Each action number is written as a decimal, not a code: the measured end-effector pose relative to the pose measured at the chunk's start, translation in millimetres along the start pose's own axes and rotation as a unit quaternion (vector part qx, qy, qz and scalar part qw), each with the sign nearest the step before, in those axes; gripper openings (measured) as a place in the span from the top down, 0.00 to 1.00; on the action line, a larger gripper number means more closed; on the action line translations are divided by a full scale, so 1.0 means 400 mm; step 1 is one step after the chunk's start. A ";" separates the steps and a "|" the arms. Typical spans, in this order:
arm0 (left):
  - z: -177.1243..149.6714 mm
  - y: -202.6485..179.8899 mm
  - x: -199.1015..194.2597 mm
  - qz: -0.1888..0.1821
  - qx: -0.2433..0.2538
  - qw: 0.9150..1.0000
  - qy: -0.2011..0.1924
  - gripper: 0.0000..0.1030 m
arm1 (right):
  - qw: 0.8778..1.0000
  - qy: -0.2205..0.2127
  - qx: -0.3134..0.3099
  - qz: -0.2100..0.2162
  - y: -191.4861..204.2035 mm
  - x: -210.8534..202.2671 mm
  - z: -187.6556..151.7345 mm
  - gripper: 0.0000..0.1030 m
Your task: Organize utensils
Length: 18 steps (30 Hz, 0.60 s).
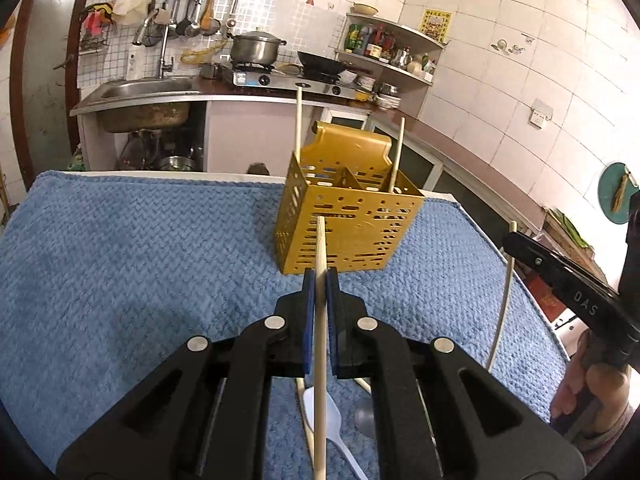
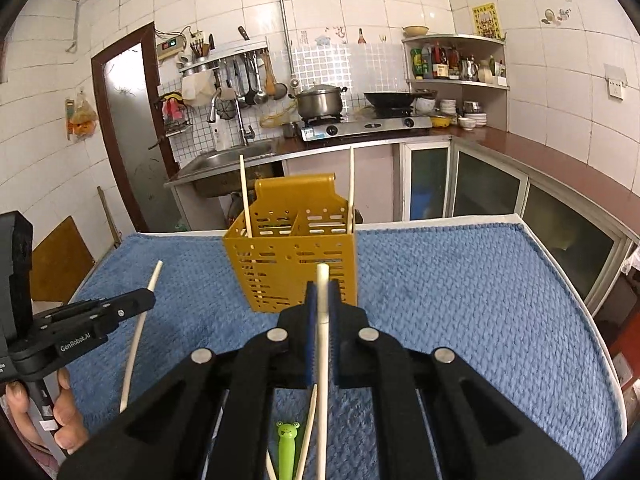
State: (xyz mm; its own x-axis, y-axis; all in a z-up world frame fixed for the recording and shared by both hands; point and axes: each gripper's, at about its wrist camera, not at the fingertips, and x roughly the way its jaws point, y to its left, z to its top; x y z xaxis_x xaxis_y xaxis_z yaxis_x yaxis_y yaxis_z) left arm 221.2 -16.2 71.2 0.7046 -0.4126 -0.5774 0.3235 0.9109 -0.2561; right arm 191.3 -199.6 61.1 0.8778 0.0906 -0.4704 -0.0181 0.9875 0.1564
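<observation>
Two chopsticks are each pinched in a tool. Low in the left wrist view, the left tool (image 1: 320, 276) has its blue pads pressed against a wooden chopstick (image 1: 320, 344) that runs up between them, its tip just in front of the yellow caddy (image 1: 348, 228). Low in the right wrist view, the right tool (image 2: 322, 292) clamps a paler white chopstick (image 2: 323, 320) the same way, tip up before the same caddy.

Under the tools, at the bottom of the frames, loose utensils lie on the blue towel (image 1: 140, 248) covering the surface: a white plastic spoon (image 1: 332, 416), a metal spoon (image 1: 364, 416) and a green frog-topped utensil (image 2: 287, 446).

Beyond the tips, at frame centre, the perforated caddy stands upright on the towel, divided into compartments. One chopstick (image 1: 297, 124) rises from its left compartment, another (image 1: 398, 152) from its right.
</observation>
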 end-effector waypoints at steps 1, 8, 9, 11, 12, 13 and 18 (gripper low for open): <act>0.000 0.002 0.001 -0.002 0.001 1.000 0.002 0.96 | 1.000 -0.001 -0.001 0.001 -0.002 -0.003 -0.002 0.94; 0.044 -0.011 0.000 -0.010 0.011 1.000 -0.008 0.96 | 1.000 -0.021 0.001 0.006 -0.010 -0.002 0.034 0.94; 0.056 -0.015 0.001 -0.007 0.016 1.000 -0.014 0.96 | 1.000 -0.024 0.001 0.006 -0.012 -0.001 0.045 0.94; 0.078 -0.022 0.002 -0.002 0.024 0.999 -0.027 0.96 | 0.999 -0.032 0.001 0.006 -0.012 0.001 0.066 0.94; 0.090 -0.024 0.001 -0.001 0.025 0.999 -0.033 0.96 | 0.999 -0.038 0.001 0.005 -0.014 0.003 0.080 0.94; 0.104 -0.028 0.003 -0.003 0.026 0.999 -0.038 0.96 | 0.999 -0.041 0.001 0.005 -0.014 0.005 0.092 0.94; 0.147 -0.044 0.015 -0.005 0.035 0.998 -0.058 0.96 | 0.998 -0.059 -0.009 0.007 -0.003 0.016 0.138 0.94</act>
State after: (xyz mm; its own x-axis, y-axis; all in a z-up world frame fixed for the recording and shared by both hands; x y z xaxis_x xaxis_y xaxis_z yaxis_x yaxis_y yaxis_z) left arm 256.8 -35.0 117.8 0.7676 -0.4240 -0.4807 0.3716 0.9054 -0.2052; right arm 223.5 -207.5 105.7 0.9278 0.0898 -0.3621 -0.0385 0.9884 0.1466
